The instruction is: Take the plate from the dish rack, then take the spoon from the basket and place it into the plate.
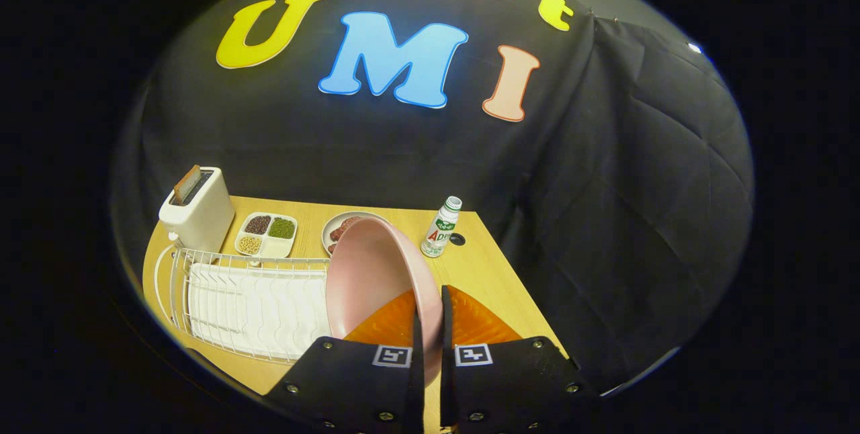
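Note:
A pink plate stands on edge between my fingers, its hollow side turned toward the white wire dish rack. My gripper is shut on the plate's rim, one finger on each side of it. The plate hangs just off the near end of the rack, above the wooden table. The rack's slots beside it hold nothing.
A white toaster with a slice in it stands beyond the rack. A divided dish of beans and a plate of food sit behind. A small bottle stands ahead by the table's far edge.

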Motion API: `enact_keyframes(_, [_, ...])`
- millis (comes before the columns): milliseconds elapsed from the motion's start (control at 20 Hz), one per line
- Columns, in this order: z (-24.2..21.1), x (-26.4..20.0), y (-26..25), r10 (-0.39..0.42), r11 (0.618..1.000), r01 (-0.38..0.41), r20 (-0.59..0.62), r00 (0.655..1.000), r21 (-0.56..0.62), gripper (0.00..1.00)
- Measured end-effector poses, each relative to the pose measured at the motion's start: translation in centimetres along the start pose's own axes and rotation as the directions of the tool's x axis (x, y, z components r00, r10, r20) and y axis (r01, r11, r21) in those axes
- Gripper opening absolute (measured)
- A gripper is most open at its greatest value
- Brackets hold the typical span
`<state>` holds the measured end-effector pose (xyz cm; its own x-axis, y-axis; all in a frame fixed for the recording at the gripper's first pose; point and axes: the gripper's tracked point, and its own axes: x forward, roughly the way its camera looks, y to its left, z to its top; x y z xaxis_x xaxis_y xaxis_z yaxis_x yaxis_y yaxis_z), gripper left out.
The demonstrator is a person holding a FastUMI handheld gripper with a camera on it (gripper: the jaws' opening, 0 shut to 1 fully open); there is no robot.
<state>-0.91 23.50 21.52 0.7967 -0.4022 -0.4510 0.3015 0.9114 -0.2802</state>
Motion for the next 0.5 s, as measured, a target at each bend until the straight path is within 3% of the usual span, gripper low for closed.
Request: enact_keyframes(500, [-5.0,-0.8,-5.4,0.107,0.991,-0.104,-0.037,0.994,0.083,0.09])
